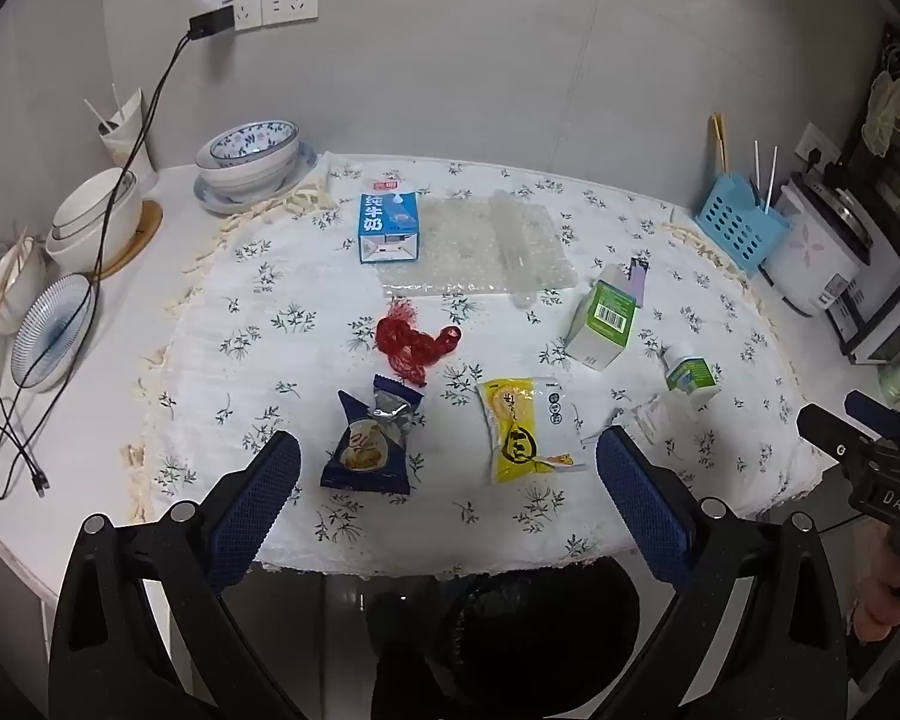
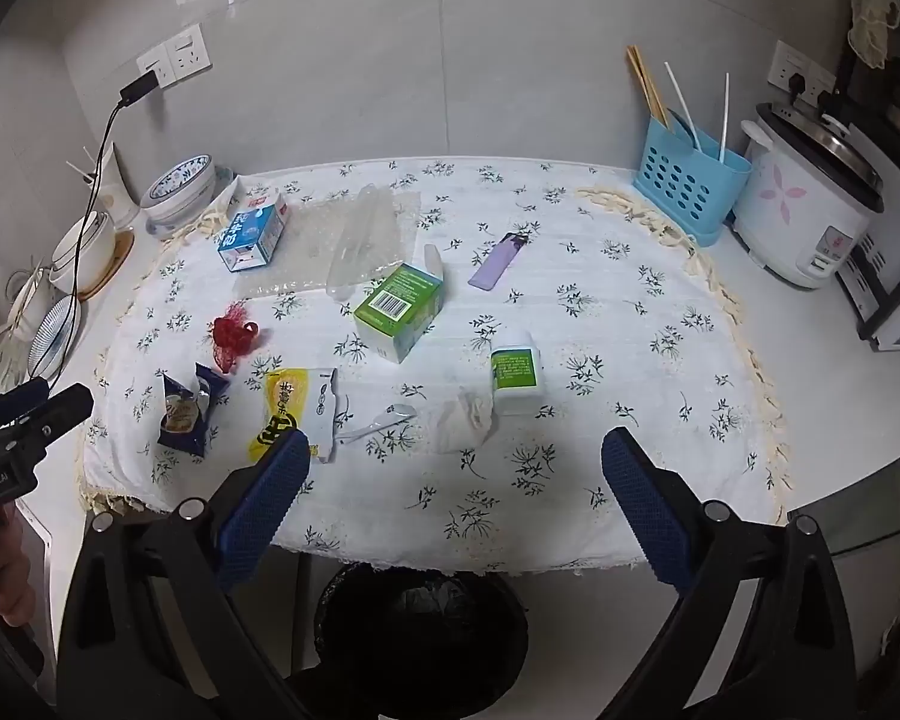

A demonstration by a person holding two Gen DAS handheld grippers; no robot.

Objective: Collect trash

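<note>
Two wrist views, both looking from off the near edge across the surface toward the back wall.

Left view sits toward the left corner, right view toward the right; both share the floral cloth (image 1: 390, 516) (image 2: 570, 312) and the bin (image 1: 540, 630) (image 2: 420, 630) below the near edge.

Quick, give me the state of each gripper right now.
Left gripper: open, holding nothing, above the near table edge.
Right gripper: open, holding nothing, above the near table edge.
</note>
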